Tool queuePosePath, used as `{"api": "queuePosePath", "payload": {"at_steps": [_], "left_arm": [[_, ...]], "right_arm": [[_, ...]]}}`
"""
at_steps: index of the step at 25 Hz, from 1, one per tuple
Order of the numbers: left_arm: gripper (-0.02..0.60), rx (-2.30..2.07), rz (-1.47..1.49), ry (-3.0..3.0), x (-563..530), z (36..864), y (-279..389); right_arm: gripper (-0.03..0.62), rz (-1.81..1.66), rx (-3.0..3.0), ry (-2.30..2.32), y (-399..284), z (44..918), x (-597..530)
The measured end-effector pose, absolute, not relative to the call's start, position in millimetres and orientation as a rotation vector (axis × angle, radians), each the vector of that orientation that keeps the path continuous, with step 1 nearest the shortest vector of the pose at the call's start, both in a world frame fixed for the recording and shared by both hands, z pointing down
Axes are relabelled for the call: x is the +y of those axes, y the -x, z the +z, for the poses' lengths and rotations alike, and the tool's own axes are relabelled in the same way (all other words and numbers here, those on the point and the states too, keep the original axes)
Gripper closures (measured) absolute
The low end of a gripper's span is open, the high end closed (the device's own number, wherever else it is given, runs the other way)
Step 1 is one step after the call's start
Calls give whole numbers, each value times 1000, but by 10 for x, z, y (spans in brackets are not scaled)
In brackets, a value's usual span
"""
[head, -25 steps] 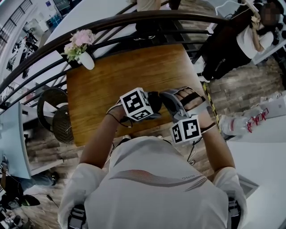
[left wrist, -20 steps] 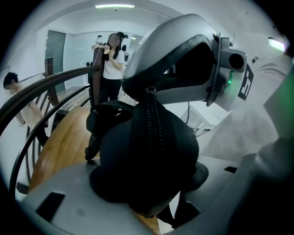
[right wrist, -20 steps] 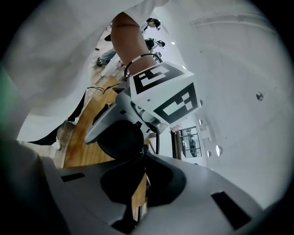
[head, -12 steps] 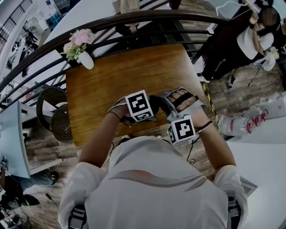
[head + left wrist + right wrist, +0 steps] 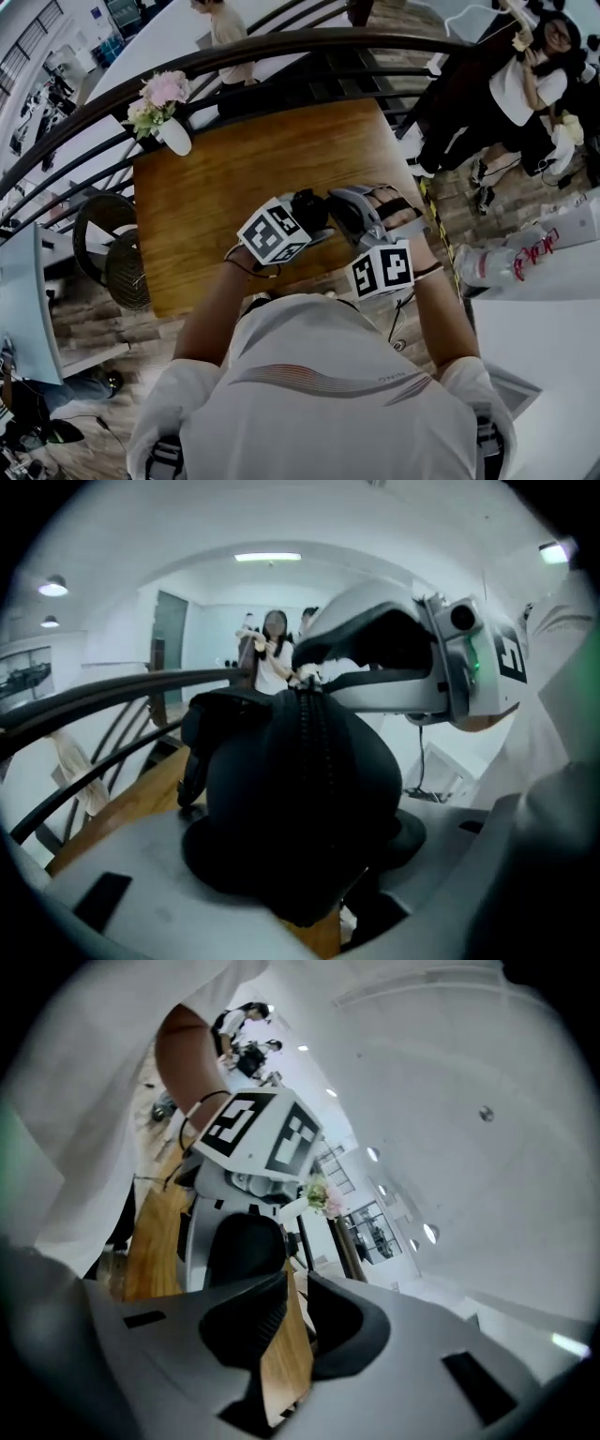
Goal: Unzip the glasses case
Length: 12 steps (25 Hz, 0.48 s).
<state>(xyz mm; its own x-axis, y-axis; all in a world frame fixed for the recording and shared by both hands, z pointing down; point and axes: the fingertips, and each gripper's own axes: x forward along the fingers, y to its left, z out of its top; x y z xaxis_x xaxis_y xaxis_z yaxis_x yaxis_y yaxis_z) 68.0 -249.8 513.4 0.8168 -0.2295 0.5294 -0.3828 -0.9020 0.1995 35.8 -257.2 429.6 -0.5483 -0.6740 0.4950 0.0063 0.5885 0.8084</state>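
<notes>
The black glasses case [image 5: 306,208] is held just above the near part of the wooden table [image 5: 216,187], with my left gripper [image 5: 298,225] shut on it. In the left gripper view the case [image 5: 291,780] fills the space between the jaws, its zip [image 5: 309,728] running over the top. My right gripper [image 5: 336,208] sits right of the case, and its tips [image 5: 309,672] reach the far end of the zip. Its jaws have just been opening. In the right gripper view a narrow gap [image 5: 295,1307] shows only bare wood, and the case [image 5: 246,1241] lies just beyond.
A white vase of pink flowers [image 5: 161,111] stands at the table's far left corner. A dark curved railing [image 5: 281,47] runs behind the table. People stand beyond it at the upper right [image 5: 525,84]. A round chair [image 5: 117,253] is at the left, and a plastic bottle [image 5: 506,258] lies at the right.
The left gripper has turned and shifted a little to the left with the case still in it. The right gripper stays close beside the case.
</notes>
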Motion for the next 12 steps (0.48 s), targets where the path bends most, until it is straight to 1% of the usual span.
{"api": "queuePosePath", "payload": {"at_steps": [2,4,6,12], "left_arm": [[321,-620,605,-2738,-2666,4933,-571],[320,-759,500,-2760,-2797,4739,-422],[319,-916,398,-2763,-2899,4540,-230],[321,-1364,86,-2656,-3024,4042,377]], "right_arm": [[479,-885,-2069,-698,-455,4167,-2694],[514,-741,-2178,-897,-608,4044,-2837],[536,-595,-2256,-1081,-811,3946,-2976],[543,-235,-2384,-1454,-1501,3782,-3191]]}}
